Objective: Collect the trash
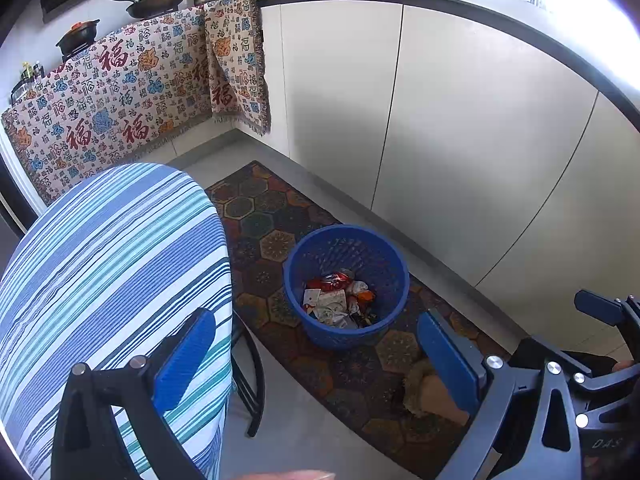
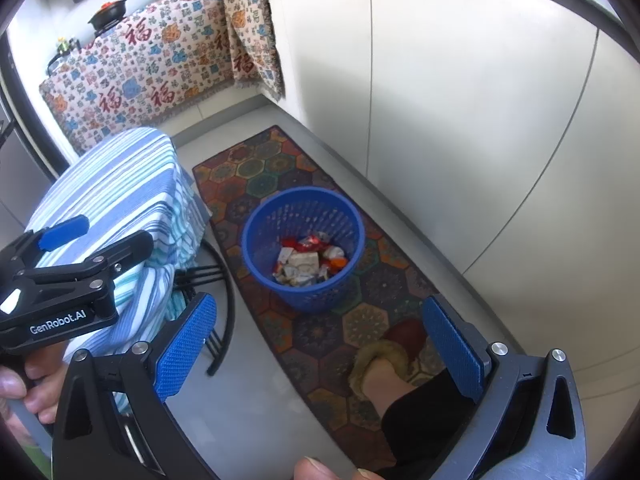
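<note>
We hold both grippers wide and empty above the kitchen floor.
The blue trash basket [image 1: 346,286] with wrappers [image 1: 338,300] stands on the patterned rug [image 1: 272,216], at 12 o'clock from our left gripper [image 1: 316,354] and right gripper [image 2: 320,350].

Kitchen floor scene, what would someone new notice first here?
The round blue perforated plastic basket stands on the dark hexagon-patterned rug, holding crumpled wrappers and a red drink can. To its left is a table under a blue-and-white striped cloth, and behind hangs a cream cloth with red characters. Both the left gripper and right gripper are open and empty.
</note>
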The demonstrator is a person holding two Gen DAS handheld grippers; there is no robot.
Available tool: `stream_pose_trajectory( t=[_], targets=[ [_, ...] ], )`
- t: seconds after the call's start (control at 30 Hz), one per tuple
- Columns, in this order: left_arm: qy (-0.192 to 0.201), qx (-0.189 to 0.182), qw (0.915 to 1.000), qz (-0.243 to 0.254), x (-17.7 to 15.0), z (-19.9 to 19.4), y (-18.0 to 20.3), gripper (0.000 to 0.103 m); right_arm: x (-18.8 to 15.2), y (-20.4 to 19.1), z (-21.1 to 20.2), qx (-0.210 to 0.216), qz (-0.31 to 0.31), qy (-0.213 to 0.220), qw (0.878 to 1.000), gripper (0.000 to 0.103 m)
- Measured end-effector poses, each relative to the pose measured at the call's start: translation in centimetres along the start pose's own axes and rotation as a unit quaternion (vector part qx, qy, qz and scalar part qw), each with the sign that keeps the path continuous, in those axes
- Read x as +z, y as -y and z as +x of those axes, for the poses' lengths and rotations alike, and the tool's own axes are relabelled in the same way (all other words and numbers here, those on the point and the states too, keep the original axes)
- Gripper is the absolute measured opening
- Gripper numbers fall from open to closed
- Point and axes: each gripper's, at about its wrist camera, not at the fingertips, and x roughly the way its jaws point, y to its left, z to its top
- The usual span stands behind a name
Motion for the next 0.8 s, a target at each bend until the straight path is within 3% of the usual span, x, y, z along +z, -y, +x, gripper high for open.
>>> stream_pose_trajectory(
  t=[0.8],
  targets=[
    [-0.002,0.003,1.0000,0.003,0.06,0.15,-0.04,0.103,0.00,0.26,0.27,0.001,0.000,-0.003,1.000,0.103]
  ],
)
